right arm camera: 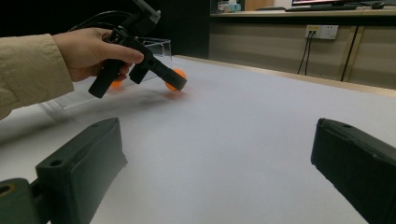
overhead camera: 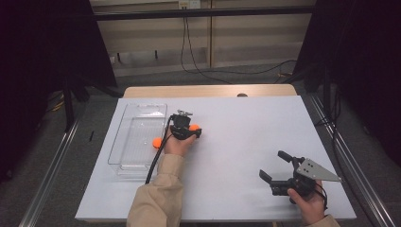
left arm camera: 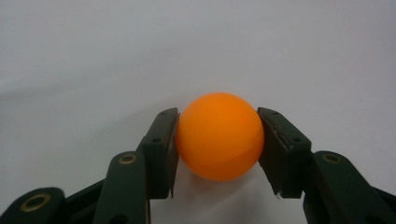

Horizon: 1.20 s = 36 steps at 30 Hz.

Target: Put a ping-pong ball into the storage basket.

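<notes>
Pinching an orange ball (left arm camera: 219, 136) from both sides, the left gripper (left arm camera: 218, 140) has pads touching it, just right of the clear tray (overhead camera: 124, 137) on the white table (overhead camera: 246, 137). Ball's round, no long axis. Right gripper (overhead camera: 275, 166): jaws spread wide, holding nothing, well apart near the table's front right.

White table (overhead camera: 246, 142) — wall socket (right arm camera: 320, 31), cables (overhead camera: 198, 66) behind.

One ball (overhead camera: 194, 127) lies right of the bin (overhead camera: 137, 137) (another inside).
</notes>
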Each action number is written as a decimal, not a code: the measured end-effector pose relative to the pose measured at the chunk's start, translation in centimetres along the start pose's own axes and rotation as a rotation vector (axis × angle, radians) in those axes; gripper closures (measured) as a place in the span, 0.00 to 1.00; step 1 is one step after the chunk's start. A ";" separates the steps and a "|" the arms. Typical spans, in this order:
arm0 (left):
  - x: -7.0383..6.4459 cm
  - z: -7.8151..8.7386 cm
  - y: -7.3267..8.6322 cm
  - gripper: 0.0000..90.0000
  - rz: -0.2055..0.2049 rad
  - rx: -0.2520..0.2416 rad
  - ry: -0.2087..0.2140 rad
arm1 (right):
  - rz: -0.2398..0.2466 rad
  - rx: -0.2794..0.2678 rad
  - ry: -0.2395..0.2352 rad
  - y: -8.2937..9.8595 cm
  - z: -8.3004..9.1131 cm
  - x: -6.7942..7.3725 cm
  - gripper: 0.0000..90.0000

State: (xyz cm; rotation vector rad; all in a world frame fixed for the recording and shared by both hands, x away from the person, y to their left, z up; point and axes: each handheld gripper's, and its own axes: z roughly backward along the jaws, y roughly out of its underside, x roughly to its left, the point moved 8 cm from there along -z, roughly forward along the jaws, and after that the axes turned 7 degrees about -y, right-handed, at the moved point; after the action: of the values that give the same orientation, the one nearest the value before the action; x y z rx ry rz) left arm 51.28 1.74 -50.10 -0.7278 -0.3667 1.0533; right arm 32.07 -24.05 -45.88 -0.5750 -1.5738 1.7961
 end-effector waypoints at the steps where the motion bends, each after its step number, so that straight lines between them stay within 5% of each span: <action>1: 0.0 0.0 0.0 0.56 0.000 0.000 0.000 | 0.000 0.000 0.000 0.0 0.0 0.0 0.02; 36: -1.2 3.7 0.0 0.56 0.002 -0.003 0.058 | 0.003 0.002 0.003 0.1 0.0 0.0 0.02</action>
State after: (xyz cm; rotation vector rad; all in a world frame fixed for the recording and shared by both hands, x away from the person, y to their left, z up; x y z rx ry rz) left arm 48.48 2.04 -47.42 -0.7599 -0.3176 1.0313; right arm 32.03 -24.04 -45.96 -0.5787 -1.5695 1.7982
